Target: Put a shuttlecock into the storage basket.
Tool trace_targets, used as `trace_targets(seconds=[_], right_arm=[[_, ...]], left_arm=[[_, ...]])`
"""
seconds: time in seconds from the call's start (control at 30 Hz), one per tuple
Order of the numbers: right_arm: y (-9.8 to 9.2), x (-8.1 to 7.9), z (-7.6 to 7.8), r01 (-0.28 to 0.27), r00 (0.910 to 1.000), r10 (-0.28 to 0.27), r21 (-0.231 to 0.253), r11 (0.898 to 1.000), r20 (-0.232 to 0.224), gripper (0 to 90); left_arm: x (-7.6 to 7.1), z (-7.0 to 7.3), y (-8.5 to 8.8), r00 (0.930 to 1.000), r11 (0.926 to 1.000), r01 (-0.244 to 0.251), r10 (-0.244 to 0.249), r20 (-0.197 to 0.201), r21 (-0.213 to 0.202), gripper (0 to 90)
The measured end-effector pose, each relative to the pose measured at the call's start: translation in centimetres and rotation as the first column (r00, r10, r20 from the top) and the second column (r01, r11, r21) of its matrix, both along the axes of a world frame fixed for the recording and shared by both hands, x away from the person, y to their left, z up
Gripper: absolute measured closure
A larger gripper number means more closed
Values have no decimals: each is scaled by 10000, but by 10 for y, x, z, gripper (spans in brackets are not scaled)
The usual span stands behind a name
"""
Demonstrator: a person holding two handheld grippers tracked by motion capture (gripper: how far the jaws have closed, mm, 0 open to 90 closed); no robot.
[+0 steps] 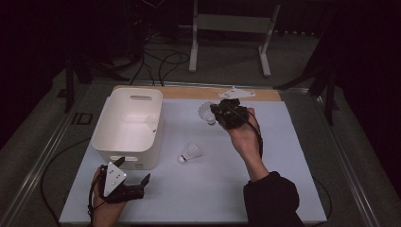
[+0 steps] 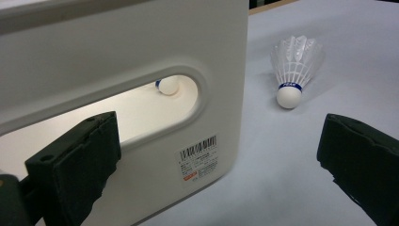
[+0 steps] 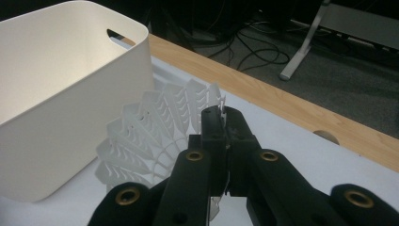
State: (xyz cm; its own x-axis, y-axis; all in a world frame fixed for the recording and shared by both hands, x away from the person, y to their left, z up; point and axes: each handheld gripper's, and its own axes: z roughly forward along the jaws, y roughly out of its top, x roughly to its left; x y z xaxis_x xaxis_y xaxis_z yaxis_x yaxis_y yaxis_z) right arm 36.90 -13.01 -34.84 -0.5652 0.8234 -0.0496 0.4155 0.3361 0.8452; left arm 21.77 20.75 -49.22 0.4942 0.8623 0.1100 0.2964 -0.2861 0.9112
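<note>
Shuttlecocks go into the bin, 1 at a time

The white bin [image 1: 127, 126] stands at the table's left, 1 shuttlecock [image 2: 167, 86] already inside. The right gripper [image 1: 218, 113], jaws clamped on the feather skirt of a 2nd shuttlecock [image 1: 206, 112], holds it just right of the bin; the carry likely calls for moving over the rim before letting go. The left gripper [image 1: 134, 175] rests with jaws wide apart by the bin's near wall. A 3rd shuttlecock [image 1: 190, 153] lies mid-table.
</note>
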Motion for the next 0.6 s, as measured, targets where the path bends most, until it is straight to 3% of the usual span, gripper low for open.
trace_targets(seconds=[0.6], right_arm=[[9, 3, 5, -48, 10000, 48, -16, 10000, 81, 888]], left_arm=[[0, 0, -1, 10000, 10000, -28, 28, 26, -66, 6]])
